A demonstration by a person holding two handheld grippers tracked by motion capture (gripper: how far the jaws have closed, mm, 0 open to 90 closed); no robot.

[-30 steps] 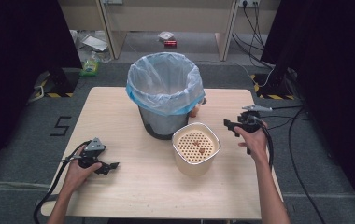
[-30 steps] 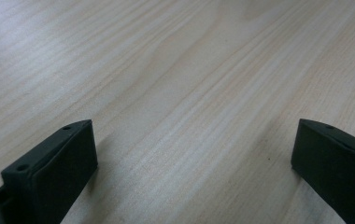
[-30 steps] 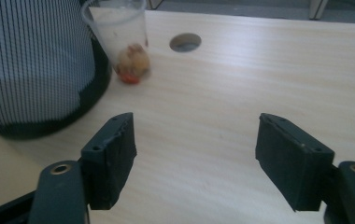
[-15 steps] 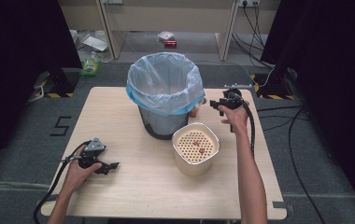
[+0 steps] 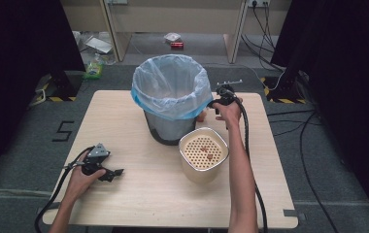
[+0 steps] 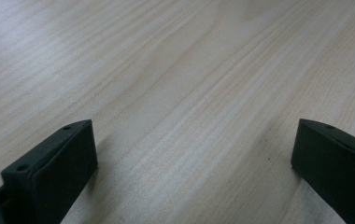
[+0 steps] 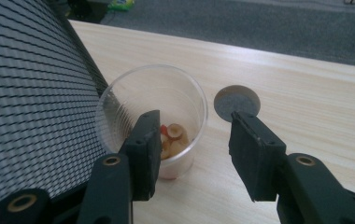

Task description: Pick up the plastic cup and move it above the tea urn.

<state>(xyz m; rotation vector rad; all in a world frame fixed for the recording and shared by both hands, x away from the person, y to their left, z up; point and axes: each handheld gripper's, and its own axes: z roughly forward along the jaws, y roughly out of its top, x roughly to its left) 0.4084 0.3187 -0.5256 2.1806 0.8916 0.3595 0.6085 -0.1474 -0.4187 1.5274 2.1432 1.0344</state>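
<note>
My right gripper (image 7: 192, 154) had swung from beside the strainer tub (image 5: 203, 154) to behind the bin (image 5: 172, 99), jaws narrowing but gripping nothing, straddling the cup (image 7: 153, 122)'s rim. The bin hid most of that cup from above. My left gripper (image 5: 109, 174) rested, spread wide.

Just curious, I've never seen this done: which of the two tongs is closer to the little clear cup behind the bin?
Right. The right tongs sit right at the clear cup beside the bin; the left tongs rest far away near the table's front-left.

Lab: black curtains (image 5: 22, 63), floor tape (image 5: 56, 98)
</note>
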